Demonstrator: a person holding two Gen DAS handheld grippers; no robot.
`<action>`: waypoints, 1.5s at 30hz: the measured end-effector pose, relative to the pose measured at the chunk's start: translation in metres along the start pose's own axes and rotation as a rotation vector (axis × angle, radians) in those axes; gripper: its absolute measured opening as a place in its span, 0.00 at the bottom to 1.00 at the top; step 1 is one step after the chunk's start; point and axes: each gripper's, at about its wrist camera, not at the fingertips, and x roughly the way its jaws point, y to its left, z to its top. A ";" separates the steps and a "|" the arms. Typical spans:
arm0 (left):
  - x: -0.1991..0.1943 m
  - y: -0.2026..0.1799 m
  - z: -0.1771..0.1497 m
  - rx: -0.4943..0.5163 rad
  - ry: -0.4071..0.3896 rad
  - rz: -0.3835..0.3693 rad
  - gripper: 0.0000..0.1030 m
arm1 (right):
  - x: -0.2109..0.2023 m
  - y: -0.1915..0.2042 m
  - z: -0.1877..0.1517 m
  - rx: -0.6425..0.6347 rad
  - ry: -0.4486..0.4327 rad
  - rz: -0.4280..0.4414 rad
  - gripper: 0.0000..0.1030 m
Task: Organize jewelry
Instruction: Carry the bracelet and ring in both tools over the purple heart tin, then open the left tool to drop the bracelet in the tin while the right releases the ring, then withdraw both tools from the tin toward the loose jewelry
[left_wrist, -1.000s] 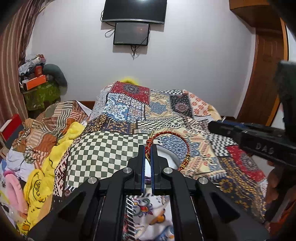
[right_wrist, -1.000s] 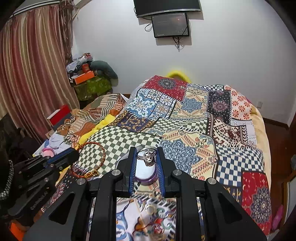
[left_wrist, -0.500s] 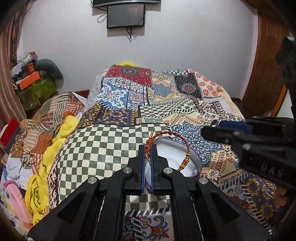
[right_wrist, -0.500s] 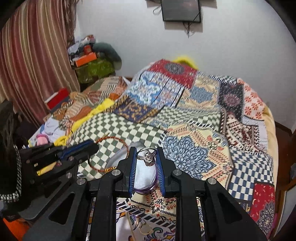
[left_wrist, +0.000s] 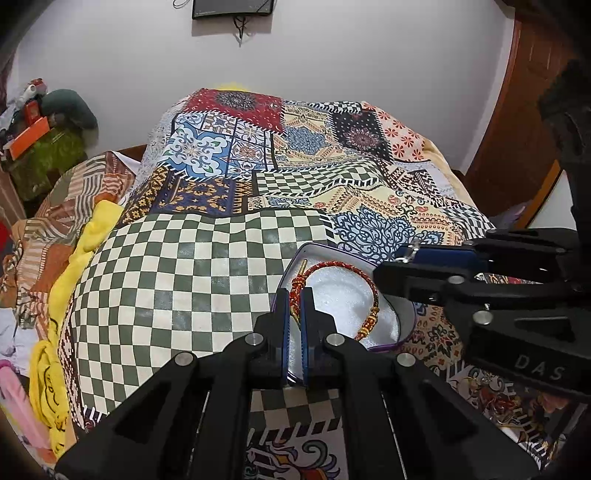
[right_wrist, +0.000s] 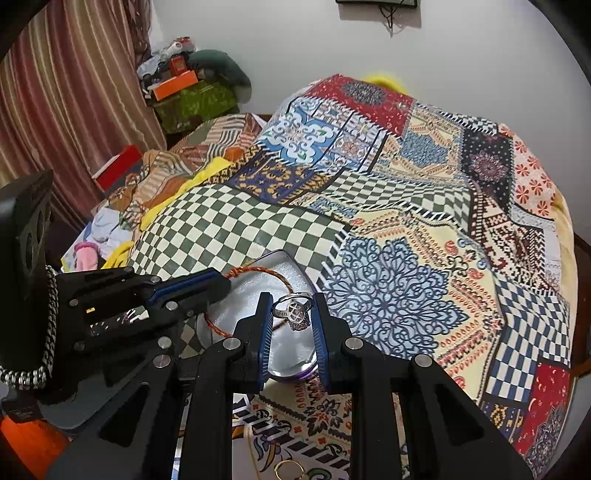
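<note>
Now ring (right_wrist: 293, 313) in right claw (right_wrist: 293, 314), over tin (right_wrist: 255, 275)

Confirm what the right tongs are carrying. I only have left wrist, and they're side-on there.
Observer: A silver ring with an ornate face, pinched between the right tongs.
Operator: Lined up with the tin?
Observer: In the right wrist view the ring sits in front of the tin's silver inside, beside the red bracelet. I can't tell its height above the tin.
Operator: Any loose pieces I can't see?
Observer: One gold hoop lies on the bedspread, nearer the camera than the tin, at the bottom edge of the frame.
</note>
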 end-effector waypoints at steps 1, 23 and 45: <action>0.000 -0.001 0.000 0.004 0.001 0.000 0.03 | 0.002 0.000 0.001 0.000 0.005 0.001 0.18; -0.020 0.017 -0.001 -0.028 -0.020 0.059 0.05 | 0.010 0.009 0.001 -0.042 0.051 -0.042 0.35; -0.092 -0.029 -0.017 0.026 -0.067 0.054 0.33 | -0.090 0.005 -0.034 -0.011 -0.101 -0.113 0.36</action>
